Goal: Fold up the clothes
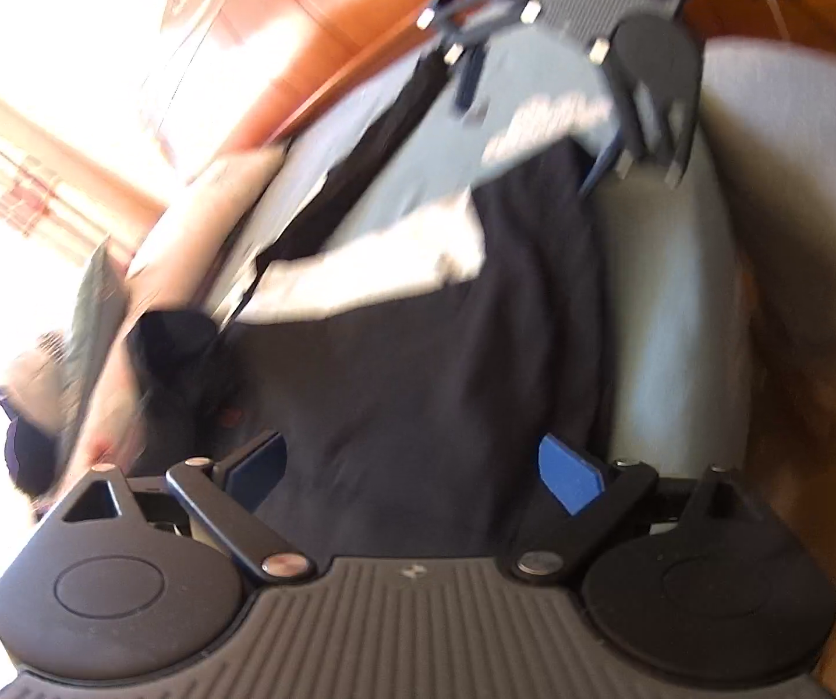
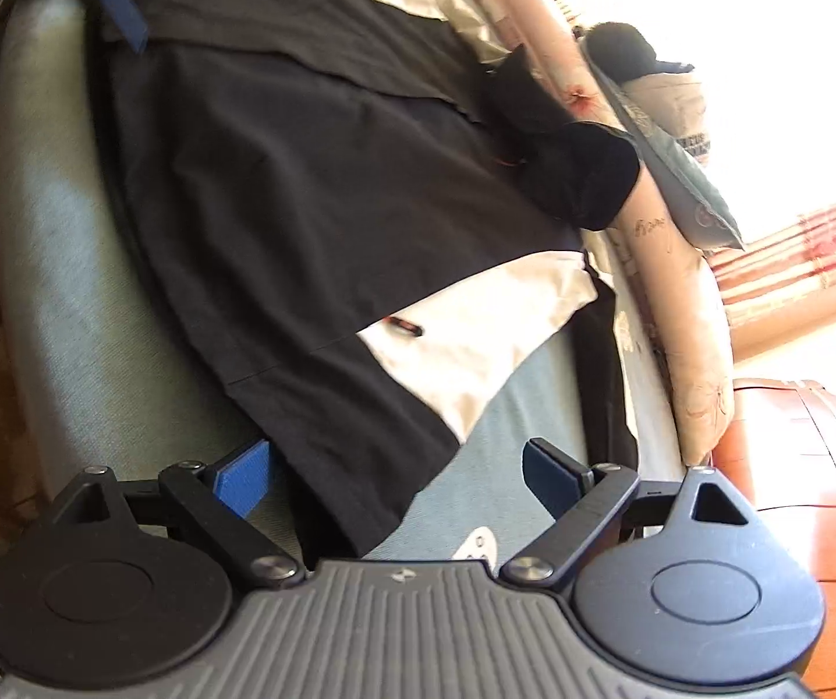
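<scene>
A black garment with cream panels point(image 2: 325, 186) lies spread across a pale blue-grey bed cover point(image 2: 86, 303), its dark sleeve point(image 2: 587, 169) reaching toward the patterned pillows point(image 2: 691, 314) along the far edge. The right gripper point(image 2: 400, 480) sits at the garment's lower hem with its 2 blue-padded fingers point(image 2: 243, 486) spread wide; the hem runs down between them, but neither pad presses on the cloth. The left gripper point(image 1: 412, 469) is likewise wide open at the opposite end, the black fabric point(image 1: 418, 361) filling the gap between its fingers point(image 1: 569, 472) without being pinched. In the blurred left wrist view the right gripper point(image 1: 563, 76) shows at the top, above the cream panel point(image 1: 383, 268). A reddish wooden cabinet point(image 2: 808, 501) stands beside the bed, and bright light comes through a striped curtain point(image 2: 814, 256) behind the pillows.
</scene>
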`<state>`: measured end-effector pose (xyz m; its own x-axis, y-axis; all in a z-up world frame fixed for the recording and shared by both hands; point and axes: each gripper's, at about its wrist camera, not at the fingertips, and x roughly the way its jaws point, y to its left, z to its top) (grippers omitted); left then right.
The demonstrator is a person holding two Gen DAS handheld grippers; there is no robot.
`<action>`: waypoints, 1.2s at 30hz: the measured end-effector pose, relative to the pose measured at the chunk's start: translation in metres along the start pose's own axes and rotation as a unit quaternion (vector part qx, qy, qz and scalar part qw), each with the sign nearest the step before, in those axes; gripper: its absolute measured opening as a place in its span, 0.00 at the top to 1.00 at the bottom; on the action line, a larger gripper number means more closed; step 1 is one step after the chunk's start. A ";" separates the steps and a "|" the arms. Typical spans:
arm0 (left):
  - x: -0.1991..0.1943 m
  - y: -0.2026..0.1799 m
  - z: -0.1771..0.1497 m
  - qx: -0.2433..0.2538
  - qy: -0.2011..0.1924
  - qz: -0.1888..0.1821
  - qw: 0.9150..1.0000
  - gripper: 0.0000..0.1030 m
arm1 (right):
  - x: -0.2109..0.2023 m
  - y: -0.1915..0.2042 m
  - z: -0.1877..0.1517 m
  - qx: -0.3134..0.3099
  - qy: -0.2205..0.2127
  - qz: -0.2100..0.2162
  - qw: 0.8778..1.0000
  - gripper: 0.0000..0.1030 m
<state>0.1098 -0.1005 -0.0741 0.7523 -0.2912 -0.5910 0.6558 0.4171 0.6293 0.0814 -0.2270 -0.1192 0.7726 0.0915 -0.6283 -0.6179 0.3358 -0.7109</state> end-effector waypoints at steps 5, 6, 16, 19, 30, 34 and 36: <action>0.033 -0.030 0.021 -0.009 -0.026 -0.047 0.998 0.09 | 0.003 -0.006 0.001 0.008 0.005 0.000 1.000 0.10; 0.039 -0.038 0.024 0.000 -0.024 -0.050 0.998 0.09 | 0.003 -0.007 0.001 0.010 0.006 0.001 1.000 0.10; 0.046 -0.032 0.038 -0.042 -0.044 -0.045 0.997 0.09 | 0.009 -0.005 -0.016 0.008 0.044 0.020 0.999 0.09; 0.046 -0.028 0.043 -0.052 -0.056 -0.043 0.996 0.09 | 0.014 -0.004 -0.017 0.018 0.050 -0.007 0.999 0.09; 0.087 -0.048 0.067 0.003 -0.060 -0.018 0.998 0.09 | -0.002 -0.021 -0.012 0.043 0.055 -0.067 0.995 0.09; 0.089 -0.053 0.064 0.019 -0.059 0.013 0.998 0.07 | -0.006 -0.025 -0.009 0.041 0.050 -0.073 0.995 0.09; 0.088 -0.056 0.058 0.041 -0.051 0.038 0.997 0.07 | -0.006 -0.029 -0.009 0.044 0.049 -0.072 0.995 0.09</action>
<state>0.1431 -0.1993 -0.1323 0.8003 -0.3483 -0.4881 0.5959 0.3717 0.7119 0.0927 -0.2458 -0.0977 0.8310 -0.0544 -0.5536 -0.4842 0.4192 -0.7680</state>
